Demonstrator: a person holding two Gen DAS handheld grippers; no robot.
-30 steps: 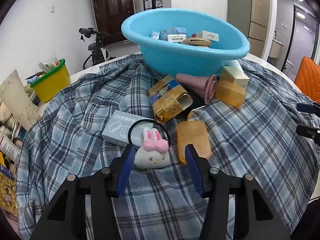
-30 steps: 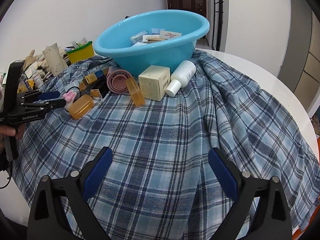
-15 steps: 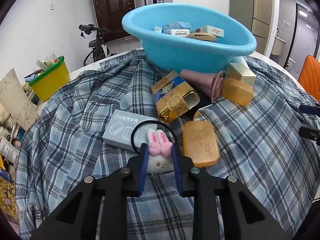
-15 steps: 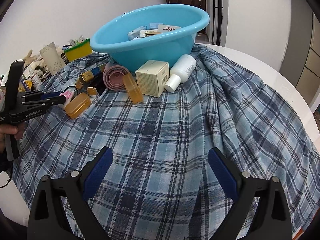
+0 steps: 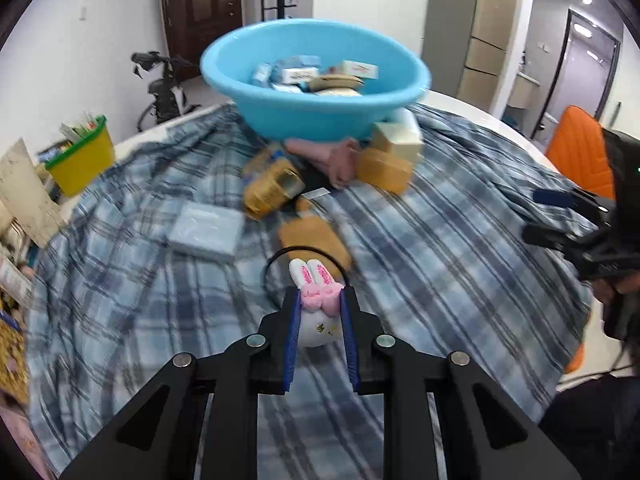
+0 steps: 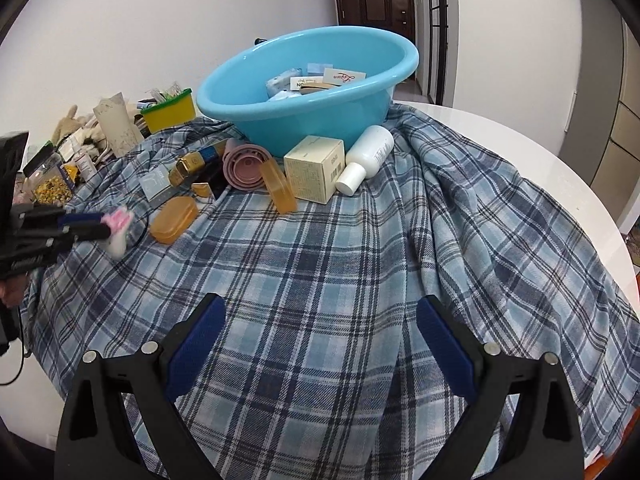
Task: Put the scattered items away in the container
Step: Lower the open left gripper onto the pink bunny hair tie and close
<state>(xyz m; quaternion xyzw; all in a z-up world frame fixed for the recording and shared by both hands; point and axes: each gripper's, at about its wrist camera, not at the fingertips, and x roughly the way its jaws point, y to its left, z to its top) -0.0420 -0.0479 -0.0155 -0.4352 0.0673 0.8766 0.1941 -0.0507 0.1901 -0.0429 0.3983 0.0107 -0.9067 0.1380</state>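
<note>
The left gripper (image 5: 319,312) clamps the bunny plush (image 5: 319,308); the blue basin (image 5: 316,92) sits at 12 o'clock; the right gripper (image 6: 320,344) gapes wide.

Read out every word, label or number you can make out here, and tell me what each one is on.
"NO": dark letters on a small white box in the blue basin; the rest is hidden.
Unreadable, too small or blurred: red cursive on the white box beside it; white lettering on the left gripper body; print on the cream box; print on the white bottle.
</note>
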